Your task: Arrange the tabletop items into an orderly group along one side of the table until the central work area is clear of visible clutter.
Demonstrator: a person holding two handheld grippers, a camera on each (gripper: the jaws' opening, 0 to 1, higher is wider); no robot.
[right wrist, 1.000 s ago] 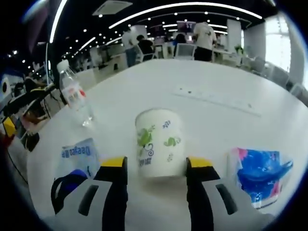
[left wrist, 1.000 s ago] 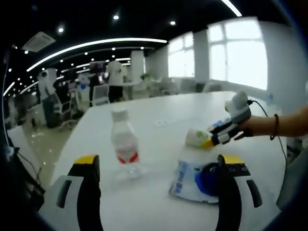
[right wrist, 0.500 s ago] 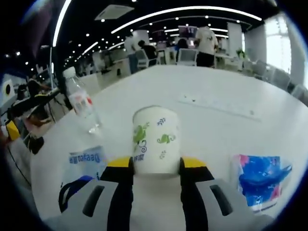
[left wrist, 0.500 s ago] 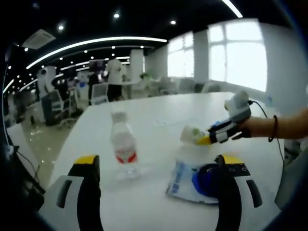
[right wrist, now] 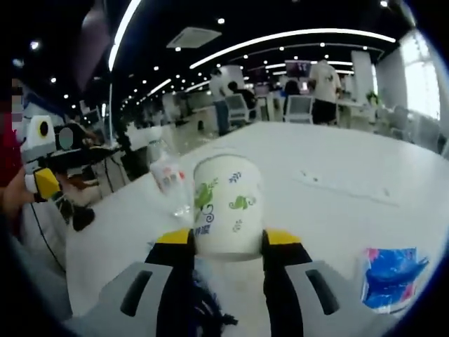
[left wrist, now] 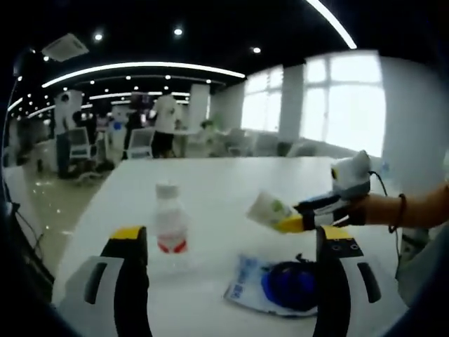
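My right gripper (right wrist: pixel 226 239) is shut on a white paper cup (right wrist: pixel 228 203) with green prints, held up off the white table (right wrist: pixel 330 210). In the left gripper view that cup (left wrist: pixel 265 209) hangs tilted in the right gripper (left wrist: pixel 291 223), above a blue-and-white packet (left wrist: pixel 270 288). A clear water bottle (left wrist: pixel 169 221) with a red label stands between my left gripper's jaws; the left gripper (left wrist: pixel 228 246) is open and holds nothing. The bottle (right wrist: pixel 169 184) also stands behind the cup's left side. A blue-and-pink packet (right wrist: pixel 391 277) lies at the right.
A person's arm with a dark wristband (left wrist: pixel 401 209) reaches in from the right. People and office chairs (left wrist: pixel 151 137) stand beyond the far table edge. A power strip (right wrist: pixel 344 186) lies flat on the table further back.
The right gripper closed on the paper cup and lifted it off the table. Both views shifted; the cup now hangs higher over the blue-and-white packet.
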